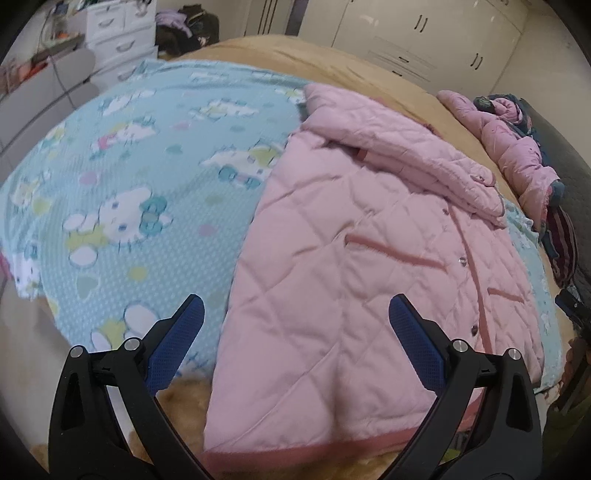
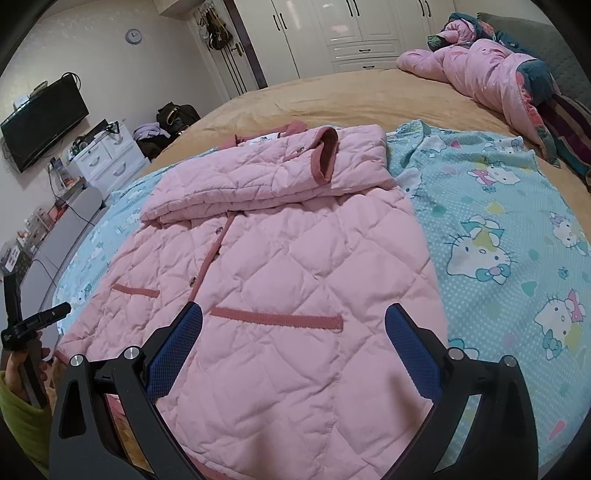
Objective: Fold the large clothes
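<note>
A pink quilted jacket (image 1: 354, 280) with darker pink trim lies front-up on a light blue cartoon-cat blanket (image 1: 140, 177) on the bed. Both sleeves are folded across its chest near the collar. The jacket also shows in the right wrist view (image 2: 280, 258), with the cuff (image 2: 327, 155) of the top sleeve facing up. My left gripper (image 1: 295, 317) is open and empty, hovering above the jacket's hem on its left side. My right gripper (image 2: 293, 325) is open and empty, above the hem near a pocket (image 2: 277, 318).
A tan bedspread (image 2: 332, 99) covers the bed. A bundled pink quilt (image 2: 484, 70) lies by the dark headboard (image 1: 565, 155). White drawers (image 2: 107, 162), a wall TV (image 2: 40, 122) and wardrobes (image 2: 351, 29) ring the room. The left gripper's handle (image 2: 33, 321) shows at the right view's left edge.
</note>
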Motion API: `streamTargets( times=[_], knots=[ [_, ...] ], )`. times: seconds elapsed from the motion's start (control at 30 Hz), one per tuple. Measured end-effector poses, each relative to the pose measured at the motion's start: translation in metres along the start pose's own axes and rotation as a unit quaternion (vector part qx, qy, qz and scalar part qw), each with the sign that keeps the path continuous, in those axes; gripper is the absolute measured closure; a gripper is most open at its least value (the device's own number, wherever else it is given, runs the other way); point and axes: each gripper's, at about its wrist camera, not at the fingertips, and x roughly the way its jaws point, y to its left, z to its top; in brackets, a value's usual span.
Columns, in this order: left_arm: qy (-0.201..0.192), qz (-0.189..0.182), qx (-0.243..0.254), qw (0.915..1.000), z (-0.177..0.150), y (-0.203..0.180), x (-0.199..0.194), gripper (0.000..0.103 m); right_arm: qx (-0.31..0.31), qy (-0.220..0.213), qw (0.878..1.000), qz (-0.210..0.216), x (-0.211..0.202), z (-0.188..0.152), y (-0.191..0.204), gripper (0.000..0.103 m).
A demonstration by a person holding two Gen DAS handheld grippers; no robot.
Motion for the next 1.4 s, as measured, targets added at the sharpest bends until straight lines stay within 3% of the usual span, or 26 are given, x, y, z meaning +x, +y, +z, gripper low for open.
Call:
streamTargets(
  times=[0.5, 0.67, 0.73, 0.83, 0.93, 1.13, 1.4],
  knots=[
    [0.065, -0.029, -0.007, 0.9975, -0.041, 0.014, 0.024, 0.009, -0.012, 0.042, 0.999, -0.011, -0.010, -0.033, -0.008, 0.004],
    [0.044, -0.023, 0.031, 0.9983, -0.043, 0.005, 0.021, 0.010, -0.004, 0.058, 0.998, -0.021, -0.019, -0.048, -0.019, 0.004],
    [0.030, -0.019, 0.048, 0.9982, -0.044, 0.001, 0.018, 0.022, 0.000, 0.066, 0.998, -0.022, -0.021, -0.053, -0.024, 0.004],
    [0.009, 0.025, 0.110, 0.9936, -0.047, -0.017, 0.015, 0.059, 0.006, 0.073, 0.997, -0.024, -0.025, -0.060, -0.032, 0.004],
    [-0.006, 0.046, 0.143, 0.9886, -0.047, -0.027, 0.011, 0.078, 0.016, 0.081, 0.996, -0.038, -0.029, -0.066, -0.045, 0.004],
    [-0.031, 0.025, 0.134, 0.9901, -0.041, -0.029, 0.000, 0.089, 0.042, 0.106, 0.993, -0.034, -0.031, -0.080, -0.065, 0.004],
    [-0.068, 0.002, 0.122, 0.9902, -0.027, -0.039, -0.015, 0.090, 0.072, 0.144, 0.987, 0.007, -0.021, -0.100, -0.073, 0.004]
  ],
)
